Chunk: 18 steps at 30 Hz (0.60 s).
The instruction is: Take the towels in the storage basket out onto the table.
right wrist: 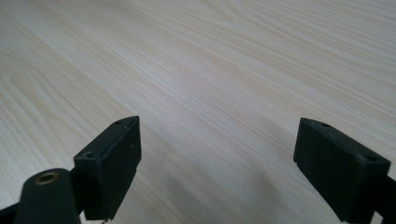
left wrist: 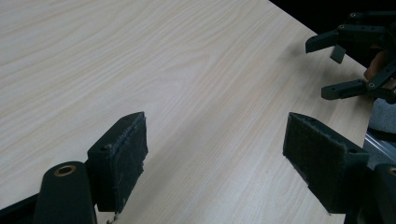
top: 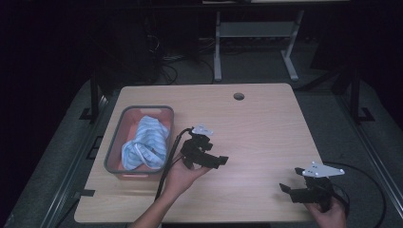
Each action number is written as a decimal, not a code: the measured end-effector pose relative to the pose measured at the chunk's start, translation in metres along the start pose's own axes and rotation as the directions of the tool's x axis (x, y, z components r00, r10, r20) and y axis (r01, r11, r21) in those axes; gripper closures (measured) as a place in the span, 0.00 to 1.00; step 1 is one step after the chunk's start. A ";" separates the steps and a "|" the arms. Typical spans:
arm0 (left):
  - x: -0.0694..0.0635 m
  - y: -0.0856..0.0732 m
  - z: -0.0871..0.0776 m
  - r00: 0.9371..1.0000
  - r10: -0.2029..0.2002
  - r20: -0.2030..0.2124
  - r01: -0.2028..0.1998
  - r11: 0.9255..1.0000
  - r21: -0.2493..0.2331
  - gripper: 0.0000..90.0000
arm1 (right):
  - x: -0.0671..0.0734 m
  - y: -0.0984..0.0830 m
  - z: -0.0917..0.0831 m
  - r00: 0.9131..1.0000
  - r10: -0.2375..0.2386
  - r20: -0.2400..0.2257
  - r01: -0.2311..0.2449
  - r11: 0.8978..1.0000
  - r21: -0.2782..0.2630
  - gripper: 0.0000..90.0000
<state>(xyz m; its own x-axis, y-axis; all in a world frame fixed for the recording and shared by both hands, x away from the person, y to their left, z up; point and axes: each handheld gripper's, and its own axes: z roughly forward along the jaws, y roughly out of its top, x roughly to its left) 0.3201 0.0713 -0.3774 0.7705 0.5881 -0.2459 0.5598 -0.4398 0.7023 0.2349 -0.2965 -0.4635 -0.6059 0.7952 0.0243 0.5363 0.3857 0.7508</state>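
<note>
Two empty grippers, left [top: 219,160] beside the bin [top: 114,142], right [top: 286,189] at the near right, both spread wide over bare table [top: 256,128]; the cloth [top: 145,142] lies in the bin, so it looks stowed, or awaiting pickup

right hand [top: 328,216] cut off, bin [top: 114,142] contents unclear

My left tongs [top: 209,154] and right tongs [top: 297,185] are black, with square padded jaws, grey three-cornered top plates and black cables.
</note>
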 end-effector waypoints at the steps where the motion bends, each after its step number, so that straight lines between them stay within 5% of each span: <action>1: 0.000 0.001 -0.001 1.000 0.005 -0.001 -0.005 1.000 0.001 0.23 | 0.000 0.000 0.000 1.000 0.001 0.000 -0.001 1.000 -0.001 0.16; 18: 0.012 0.015 -0.019 1.000 -0.013 -0.005 0.013 1.000 -0.012 0.23 | -0.001 0.000 0.000 1.000 0.000 0.001 0.000 1.000 0.000 0.16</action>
<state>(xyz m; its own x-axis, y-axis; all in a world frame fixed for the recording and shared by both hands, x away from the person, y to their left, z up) 0.3323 0.0851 -0.3570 0.7616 0.5971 -0.2517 0.5660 -0.4238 0.7071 0.2352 -0.2975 -0.4634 -0.6056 0.7954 0.0235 0.5360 0.3859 0.7509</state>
